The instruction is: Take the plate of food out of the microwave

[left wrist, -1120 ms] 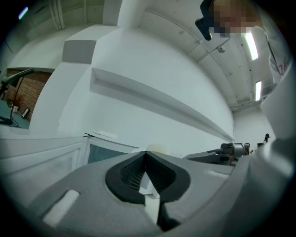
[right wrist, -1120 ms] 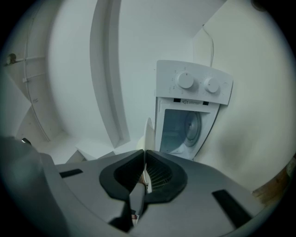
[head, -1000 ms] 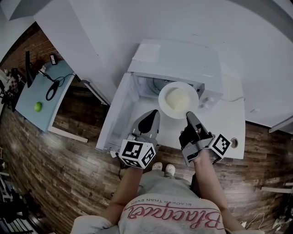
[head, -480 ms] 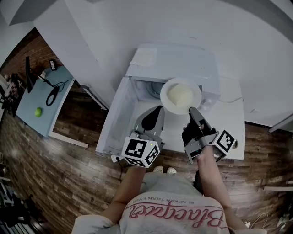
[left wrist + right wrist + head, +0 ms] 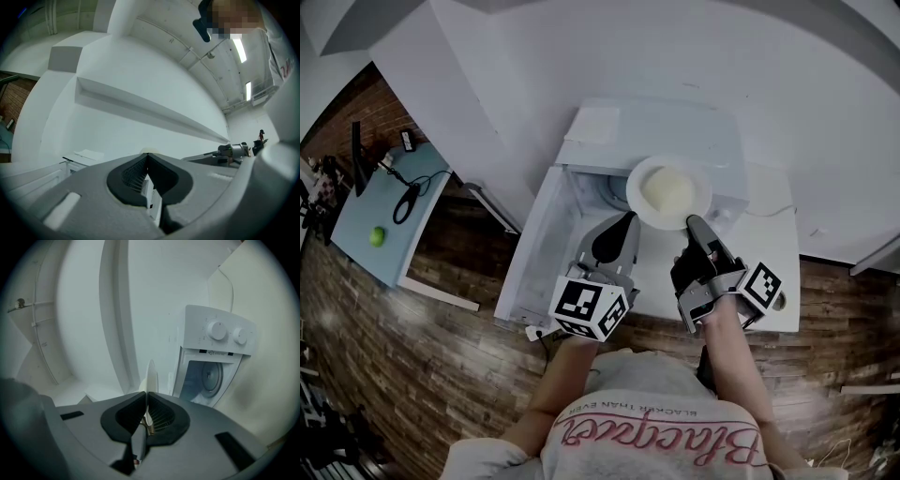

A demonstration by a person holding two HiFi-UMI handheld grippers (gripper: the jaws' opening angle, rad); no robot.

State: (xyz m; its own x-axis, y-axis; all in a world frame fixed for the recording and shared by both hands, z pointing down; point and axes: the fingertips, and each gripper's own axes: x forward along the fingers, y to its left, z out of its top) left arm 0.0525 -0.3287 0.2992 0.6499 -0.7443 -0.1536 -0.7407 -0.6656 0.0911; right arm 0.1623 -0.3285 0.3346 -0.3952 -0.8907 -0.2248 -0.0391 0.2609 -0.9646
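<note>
The room was softly and evenly lit, its colours washed almost to grey. Two ceiling strip lights [image 5: 239, 49] glared in the left gripper view, the only source I could see. In the head view the white wall [image 5: 675, 56] and the plate [image 5: 668, 192] looked pale and flat, while the wooden floor [image 5: 412, 347] stayed dark. A faint shadow lay beside the microwave [image 5: 215, 357]. Every view bulged toward its edges. The gripper views had black corners and blurred foregrounds.
</note>
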